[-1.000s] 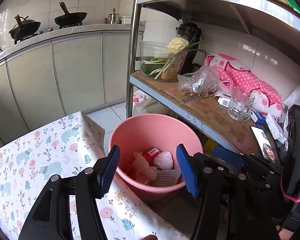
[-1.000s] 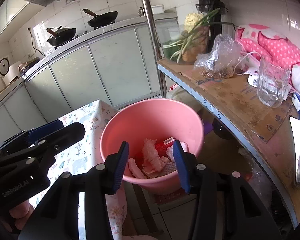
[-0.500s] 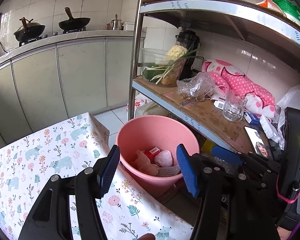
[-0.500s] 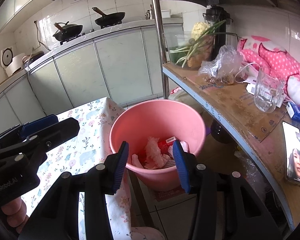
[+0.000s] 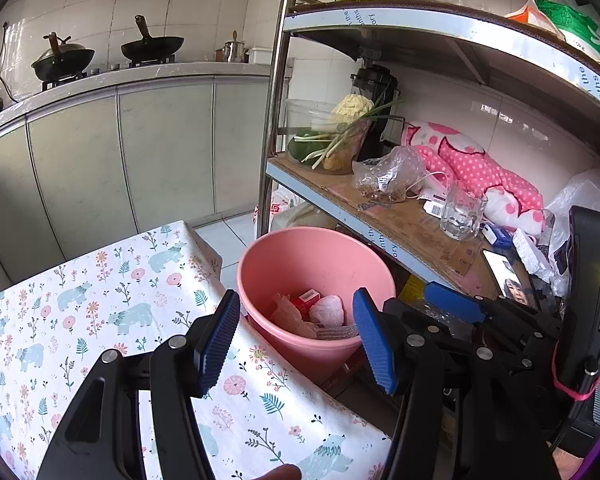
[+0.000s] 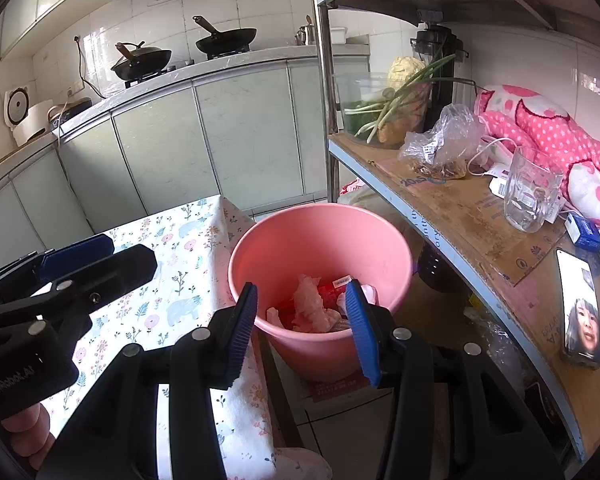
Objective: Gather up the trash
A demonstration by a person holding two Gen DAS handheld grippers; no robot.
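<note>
Two grippers hung with their fingers spread apart and nothing between them: the left gripper (image 5: 296, 344) above the table's corner, the right gripper (image 6: 302, 334) just beside it, both facing the pink bucket (image 5: 356, 268). That bucket stood off the table's edge, below the floral tablecloth (image 5: 100, 308) and tight against the lower board of the metal shelf (image 5: 384, 220). The trash (image 6: 312, 310) lay at its bottom: crumpled pale paper, a small red packet (image 5: 309, 298) and a whitish wad. No loose scrap showed on the visible part of the cloth, so the collecting looked largely done, though much of the table was out of view.

The risks seemed to lie in the cramped surroundings. A downward reach into the bucket could have knocked its rim and tipped it, since it appeared light and nearly empty. A swing to the right might have struck the glass cup (image 6: 530, 192) or the phone (image 6: 580, 304), which lay near the shelf's front edge. The cloth hung loose over the corner, and a finger catching it could have dragged it sideways. The two grippers were also close enough to collide.
</note>
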